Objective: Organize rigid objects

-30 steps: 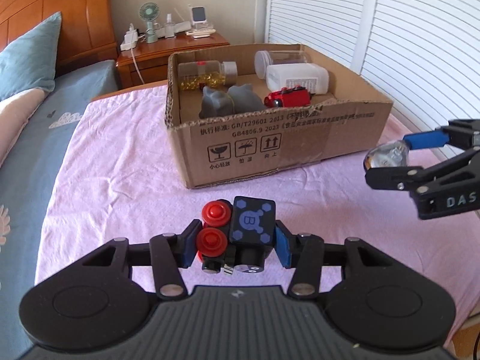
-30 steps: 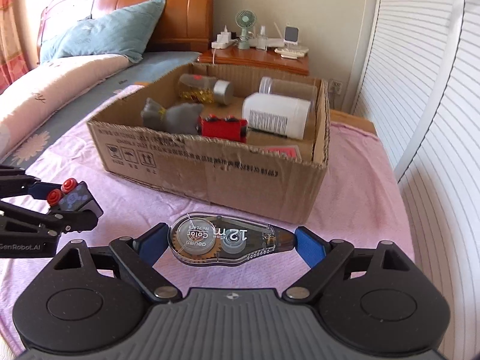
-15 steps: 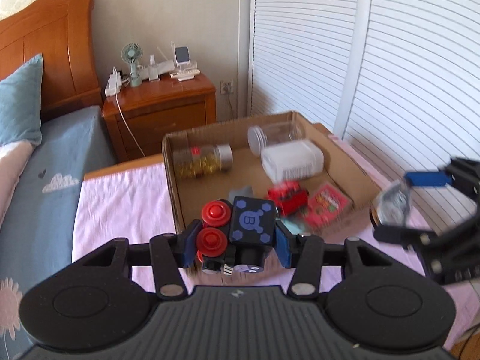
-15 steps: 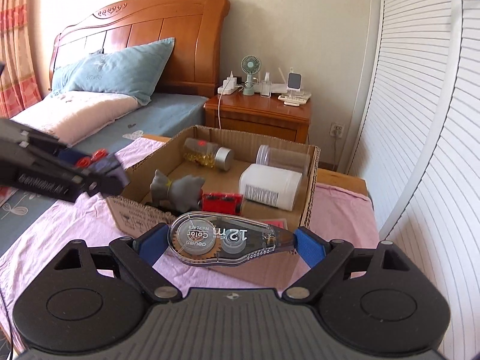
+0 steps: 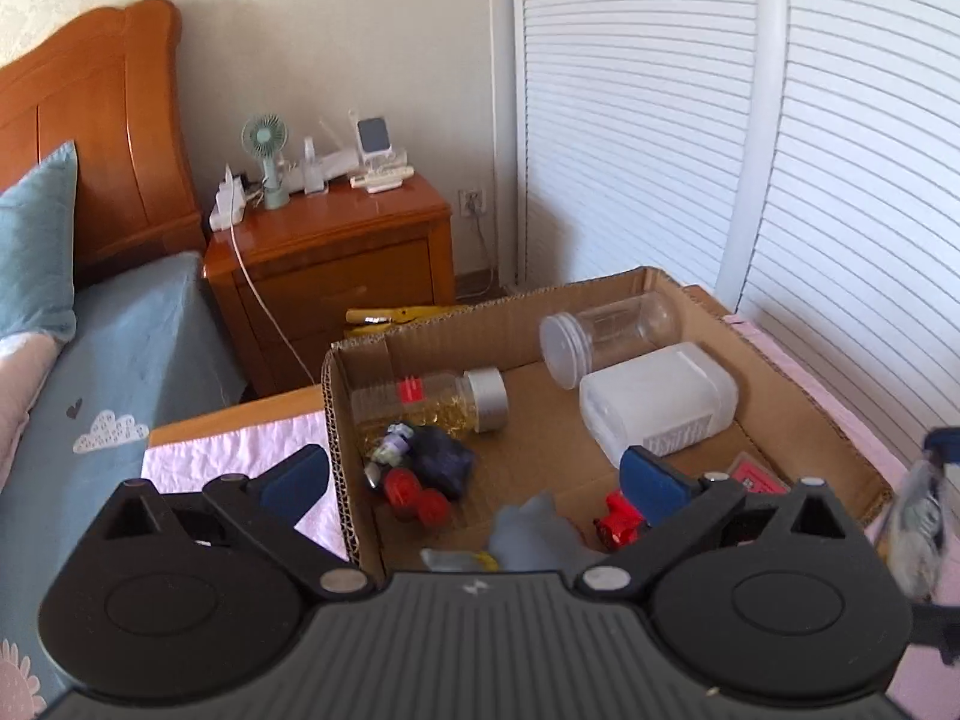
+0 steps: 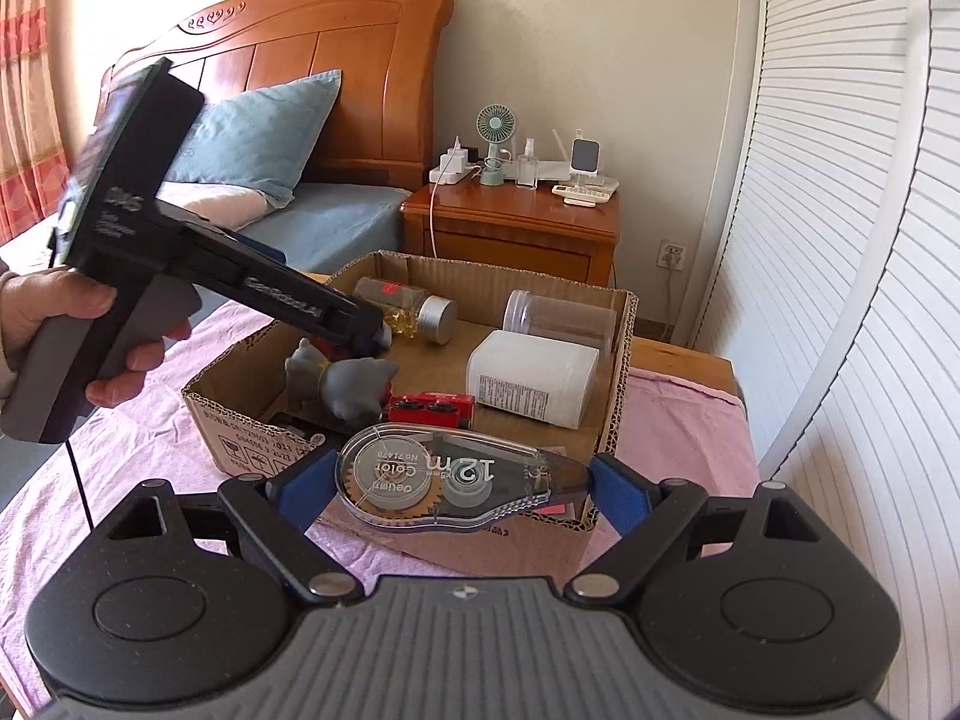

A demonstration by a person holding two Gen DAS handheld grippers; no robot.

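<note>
My left gripper point(image 5: 474, 474) is open above the cardboard box point(image 5: 798, 384). The dark toy with red wheels point(image 5: 423, 477) lies blurred in the box's near left corner, free of the fingers. In the right wrist view the left gripper point(image 6: 369, 336) reaches into the same box point(image 6: 618, 372). My right gripper point(image 6: 462, 486) is shut on a clear correction tape dispenser point(image 6: 456, 483), held in front of the box's near wall. The dispenser shows blurred at the right edge of the left wrist view point(image 5: 918, 516).
The box also holds a jar of yellow capsules point(image 5: 432, 402), a clear jar point(image 5: 606, 339), a white bottle point(image 5: 657, 399), a grey plush point(image 6: 339, 381), a red toy car point(image 6: 429, 408) and a red card point(image 5: 756, 477). A pink cloth point(image 6: 684, 420) covers the table. A nightstand point(image 6: 510, 228) stands behind.
My left gripper rose over the box, opened and let go of the dark toy, which dropped into the near left corner. My right gripper keeps holding the dispenser and lifted slightly.
</note>
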